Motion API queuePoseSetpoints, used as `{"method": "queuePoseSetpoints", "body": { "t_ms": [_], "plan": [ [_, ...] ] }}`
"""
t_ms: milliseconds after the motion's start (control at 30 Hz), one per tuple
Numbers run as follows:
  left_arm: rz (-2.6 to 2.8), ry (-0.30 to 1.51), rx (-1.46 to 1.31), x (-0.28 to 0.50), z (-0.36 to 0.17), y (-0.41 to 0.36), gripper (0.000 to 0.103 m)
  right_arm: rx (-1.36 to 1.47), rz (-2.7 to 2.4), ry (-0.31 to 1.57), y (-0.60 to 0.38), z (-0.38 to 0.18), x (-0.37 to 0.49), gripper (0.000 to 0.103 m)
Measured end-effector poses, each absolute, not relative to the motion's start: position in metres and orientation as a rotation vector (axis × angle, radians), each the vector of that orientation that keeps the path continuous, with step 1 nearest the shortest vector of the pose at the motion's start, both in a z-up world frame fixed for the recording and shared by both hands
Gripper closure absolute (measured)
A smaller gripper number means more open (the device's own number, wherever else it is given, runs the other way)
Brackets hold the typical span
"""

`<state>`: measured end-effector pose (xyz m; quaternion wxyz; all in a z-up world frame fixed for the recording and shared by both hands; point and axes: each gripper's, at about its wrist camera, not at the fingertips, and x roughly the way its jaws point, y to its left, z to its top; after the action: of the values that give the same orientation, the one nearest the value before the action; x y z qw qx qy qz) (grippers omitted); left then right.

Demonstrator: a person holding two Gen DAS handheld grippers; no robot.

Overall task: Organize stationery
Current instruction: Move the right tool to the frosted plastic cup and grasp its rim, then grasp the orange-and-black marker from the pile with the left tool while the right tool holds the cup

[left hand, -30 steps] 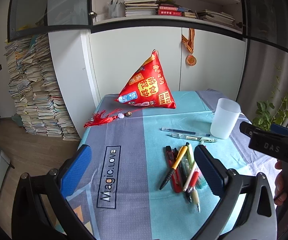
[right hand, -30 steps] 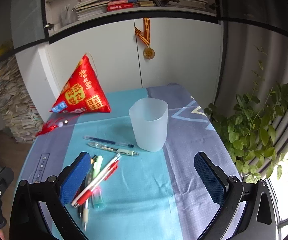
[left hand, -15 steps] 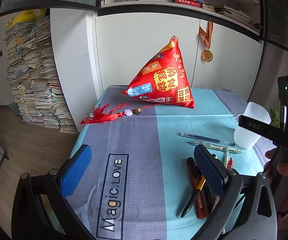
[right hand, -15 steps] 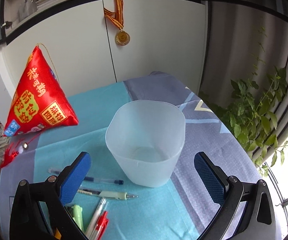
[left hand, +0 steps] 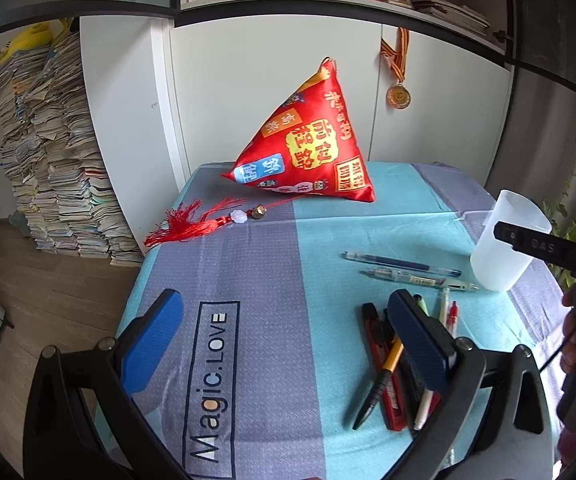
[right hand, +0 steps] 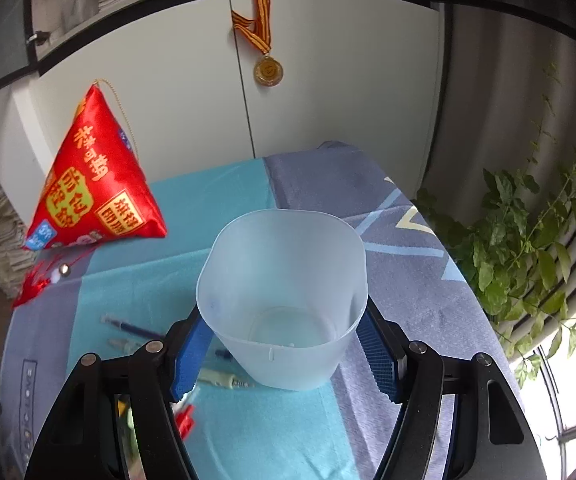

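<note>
A translucent white cup [right hand: 284, 304] stands upright and empty on the table, between the blue pads of my right gripper [right hand: 284, 344], which is closed on its sides. It also shows in the left wrist view [left hand: 507, 246] at the right, with the right gripper's body across it. My left gripper [left hand: 284, 340] is open and empty above the tablecloth. A pile of pens and a red utility knife [left hand: 379, 360] lies under its right finger. Two more pens [left hand: 403, 262] lie side by side left of the cup.
A red pyramid-shaped cushion [left hand: 311, 148] with a red tassel [left hand: 192, 224] sits at the table's far side. White cupboards stand behind it. A potted plant [right hand: 527, 248] is off the table's right edge. Stacked books [left hand: 48, 160] stand on the floor at left.
My right gripper moved forward to the cup and closed its fingers around it. My left gripper drifted left, so the pen pile now lies under its right finger.
</note>
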<state>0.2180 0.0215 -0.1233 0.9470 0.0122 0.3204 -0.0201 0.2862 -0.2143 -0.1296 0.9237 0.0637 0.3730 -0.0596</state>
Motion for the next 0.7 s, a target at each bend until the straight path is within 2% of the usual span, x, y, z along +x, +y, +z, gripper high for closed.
{"method": "queuePoseSetpoints", "body": {
  "t_ms": [267, 333, 467, 600, 700],
  "plan": [
    [-0.142, 0.752, 0.072, 0.205, -0.139, -0.007, 0.004, -0.022, 0.043, 0.751, -0.22, -0.112, 0.215, 0.032],
    [-0.154, 0.767, 0.098, 0.203, -0.143, -0.016, 0.01, -0.059, 0.11, 0.741, -0.216, -0.112, 0.195, 0.032],
    [-0.174, 0.78, 0.106, 0.205, -0.145, -0.026, 0.013, -0.108, 0.21, 0.724, -0.209, -0.12, 0.168, 0.032],
    [-0.195, 0.79, 0.115, 0.211, -0.143, -0.032, 0.023, -0.121, 0.24, 0.714, -0.211, -0.131, 0.156, 0.032],
    [-0.196, 0.795, 0.122, 0.216, -0.144, -0.036, 0.024, -0.091, 0.233, 0.714, -0.219, -0.138, 0.153, 0.032]
  ]
}}
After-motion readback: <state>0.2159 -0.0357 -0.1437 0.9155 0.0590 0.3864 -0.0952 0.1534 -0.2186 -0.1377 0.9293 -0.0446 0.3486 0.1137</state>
